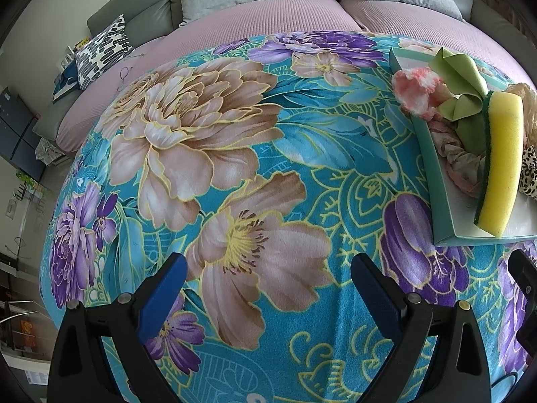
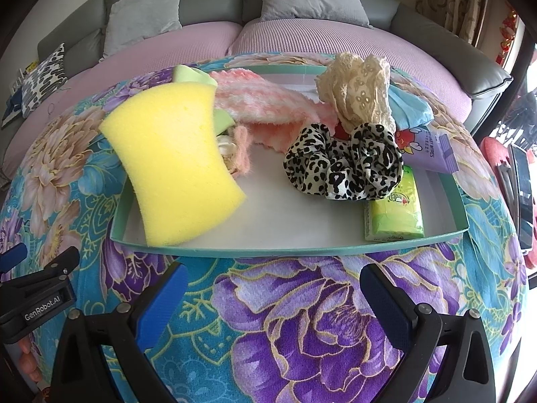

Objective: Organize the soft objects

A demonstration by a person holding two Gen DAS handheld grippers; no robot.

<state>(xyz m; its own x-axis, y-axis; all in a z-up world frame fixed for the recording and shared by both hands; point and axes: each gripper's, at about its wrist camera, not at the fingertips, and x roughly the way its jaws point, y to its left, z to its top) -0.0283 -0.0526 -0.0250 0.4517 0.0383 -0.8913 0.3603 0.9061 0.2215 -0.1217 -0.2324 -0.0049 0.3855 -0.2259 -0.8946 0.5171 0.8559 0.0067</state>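
The right gripper hangs with its 2 jaws spread wide and empty above the flowered blanket. Straight ahead at 12 o'clock sits the tray, its near rim just beyond the fingertips. Inside it, the sponge leans at 10 o'clock over the left rim, the leopard scrunchie lies at 1 o'clock, with a green tissue pack beside it. The left gripper is likewise released, holding nothing, over bare blanket; the tray lies at its 2 o'clock.
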